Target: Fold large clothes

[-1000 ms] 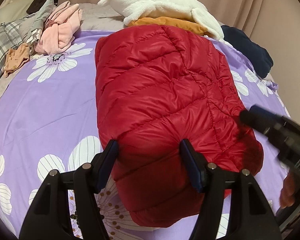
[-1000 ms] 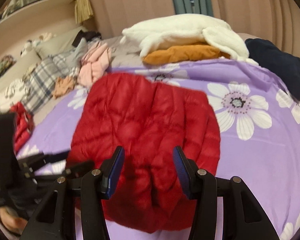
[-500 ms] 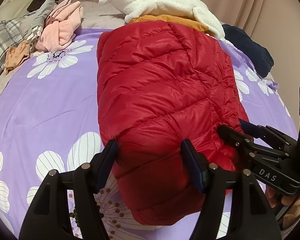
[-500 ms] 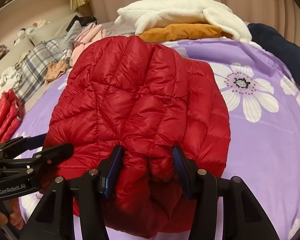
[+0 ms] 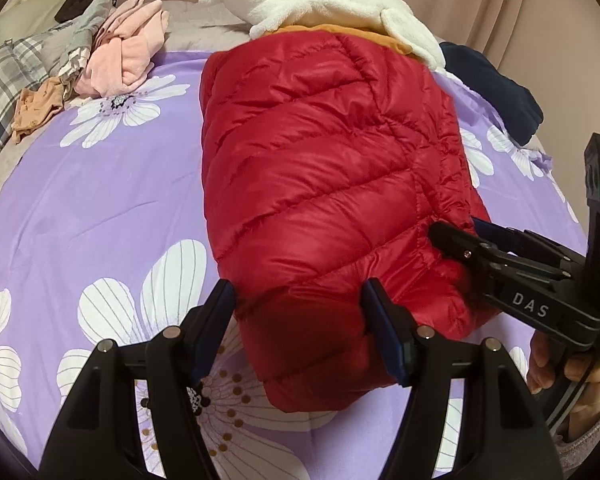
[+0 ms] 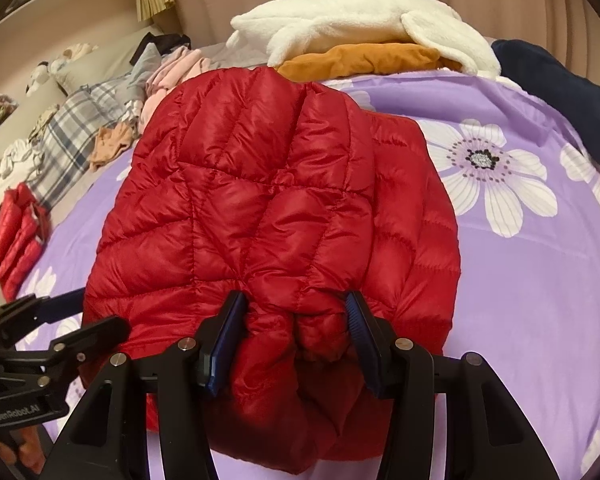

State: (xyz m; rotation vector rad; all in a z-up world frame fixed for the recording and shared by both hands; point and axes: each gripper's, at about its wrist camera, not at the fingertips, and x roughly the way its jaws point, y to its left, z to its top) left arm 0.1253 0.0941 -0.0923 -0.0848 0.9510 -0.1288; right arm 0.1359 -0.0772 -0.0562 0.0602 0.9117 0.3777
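Observation:
A red quilted down jacket (image 5: pixel 320 168) lies folded into a long bundle on the purple flowered bedspread (image 5: pixel 100 208). It also fills the right wrist view (image 6: pixel 268 216). My left gripper (image 5: pixel 300 332) is open, its fingers on either side of the jacket's near end. My right gripper (image 6: pixel 296 340) is open, with a bunched fold of the jacket's near edge between its fingers. The right gripper shows in the left wrist view (image 5: pixel 452 236) at the jacket's right side. The left gripper shows in the right wrist view (image 6: pixel 80 320) at the jacket's left edge.
A white fleece (image 5: pixel 324 0) on an orange garment (image 6: pixel 360 60) lies at the far end of the bed. A navy garment (image 5: pixel 496 88) lies far right. Pink clothes (image 5: pixel 124 60), plaid fabric (image 6: pixel 68 128) and a second folded red jacket (image 6: pixel 16 236) lie left.
Both grippers moved forward onto the jacket's near end. The right gripper came in at the right side and its fingers now have a bunched fold between them.

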